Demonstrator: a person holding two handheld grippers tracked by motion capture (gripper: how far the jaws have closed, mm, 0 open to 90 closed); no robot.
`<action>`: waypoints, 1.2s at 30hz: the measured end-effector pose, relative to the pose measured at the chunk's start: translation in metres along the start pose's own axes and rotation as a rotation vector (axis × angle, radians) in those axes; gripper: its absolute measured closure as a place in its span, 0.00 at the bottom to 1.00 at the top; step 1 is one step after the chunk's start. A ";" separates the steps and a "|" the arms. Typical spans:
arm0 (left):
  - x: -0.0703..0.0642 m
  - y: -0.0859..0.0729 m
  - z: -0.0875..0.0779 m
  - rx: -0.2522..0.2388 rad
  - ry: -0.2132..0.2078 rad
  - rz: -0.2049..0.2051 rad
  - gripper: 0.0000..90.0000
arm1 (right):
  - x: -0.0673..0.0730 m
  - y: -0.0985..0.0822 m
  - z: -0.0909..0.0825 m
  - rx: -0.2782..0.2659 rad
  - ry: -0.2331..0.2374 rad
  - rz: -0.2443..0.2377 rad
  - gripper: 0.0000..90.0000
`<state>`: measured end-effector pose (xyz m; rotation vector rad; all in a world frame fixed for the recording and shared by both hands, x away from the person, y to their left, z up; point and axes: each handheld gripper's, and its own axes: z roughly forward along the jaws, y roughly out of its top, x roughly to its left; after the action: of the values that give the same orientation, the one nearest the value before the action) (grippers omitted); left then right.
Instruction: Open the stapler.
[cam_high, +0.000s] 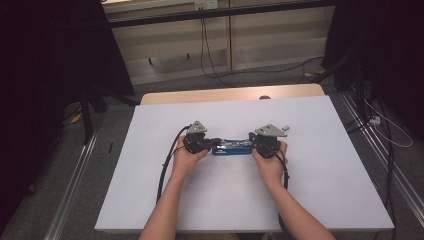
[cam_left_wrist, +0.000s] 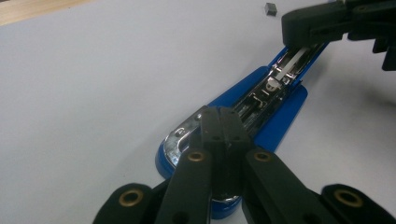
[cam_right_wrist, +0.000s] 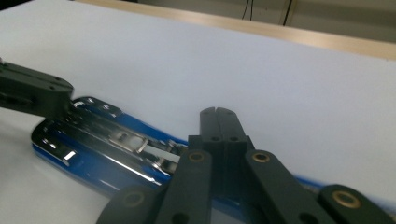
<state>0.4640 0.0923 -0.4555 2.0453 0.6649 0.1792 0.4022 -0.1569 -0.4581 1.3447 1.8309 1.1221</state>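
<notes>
1. Stapler (cam_high: 231, 147): it lies flat at the middle of the high view, on the white table (cam_high: 320, 190), between your two hands. The blue body is open, with the chrome staple channel facing up.
2. Left gripper (cam_high: 214, 142): it sits at the stapler's left end. In the left gripper view its jaws are pressed together, tips resting on the rounded chrome end (cam_left_wrist: 180, 135). They hold nothing; they bear on top of the metal.
3. Long axis: it runs left to right across the high view, level with the table's near edge. Which end is the head you cannot tell for sure from these frames.
4. Handling: expect a stiff, fairly heavy thing of metal and hard plastic. The chrome looks slick, so closed tips may skate off it. The blue sides should give better purchase, so take hold across the body's width, not on the channel.
5. Right gripper (cam_high: 252, 143): it sits at the stapler's right end. In the right gripper view its jaws are also closed and empty, over the blue edge.
6. A small dark block (cam_high: 285, 127) lies upper right of the right gripper, apart from the stapler.
</notes>
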 end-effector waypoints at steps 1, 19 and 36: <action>0.000 0.000 0.000 0.000 0.000 0.000 1.00 | 0.000 0.000 0.000 0.000 0.000 0.000 1.00; 0.000 0.003 -0.003 -0.040 -0.010 -0.019 1.00 | -0.018 0.000 -0.004 0.007 0.008 -0.038 1.00; -0.004 0.011 -0.012 -0.046 0.003 -0.042 0.71 | -0.057 0.015 -0.016 -0.003 -0.071 -0.007 0.70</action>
<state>0.4599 0.0946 -0.4392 1.9857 0.6993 0.1711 0.4132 -0.2137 -0.4380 1.3587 1.7805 1.0595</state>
